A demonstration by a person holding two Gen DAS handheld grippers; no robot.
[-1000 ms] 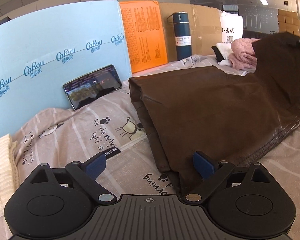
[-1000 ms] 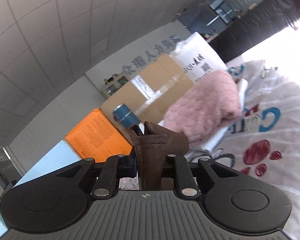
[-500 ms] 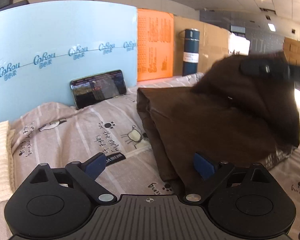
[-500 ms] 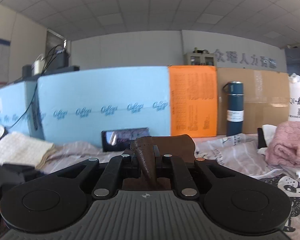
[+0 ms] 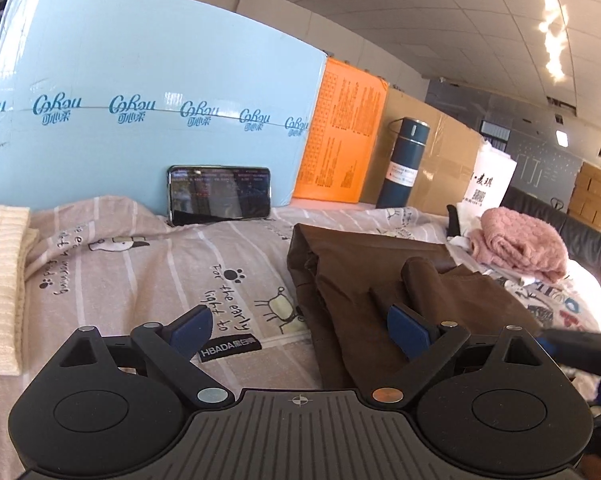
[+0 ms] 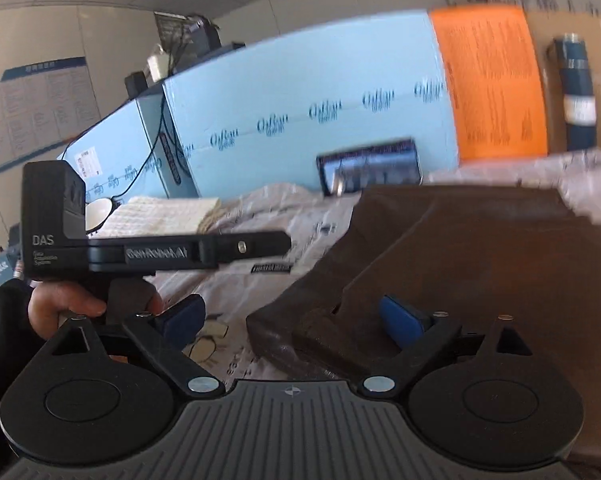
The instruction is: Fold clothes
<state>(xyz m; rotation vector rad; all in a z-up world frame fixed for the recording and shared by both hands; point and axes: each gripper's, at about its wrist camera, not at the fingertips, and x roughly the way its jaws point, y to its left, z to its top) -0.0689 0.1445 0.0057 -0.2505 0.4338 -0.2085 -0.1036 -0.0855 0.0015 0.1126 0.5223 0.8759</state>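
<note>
A dark brown garment lies folded over itself on the printed bedsheet; it also shows in the right wrist view. My left gripper is open and empty, low over the garment's near left edge. My right gripper is open and empty, just above the garment's near corner. The left gripper's body and the hand holding it show at the left of the right wrist view.
A phone leans on the light blue foam board. A dark blue flask, orange board and cardboard stand behind. A pink knit lies at the right, a cream knit at the left.
My right gripper carried the garment's edge over to the left, laid it down on the garment and opened. The left gripper stayed open and tilted up a little.
</note>
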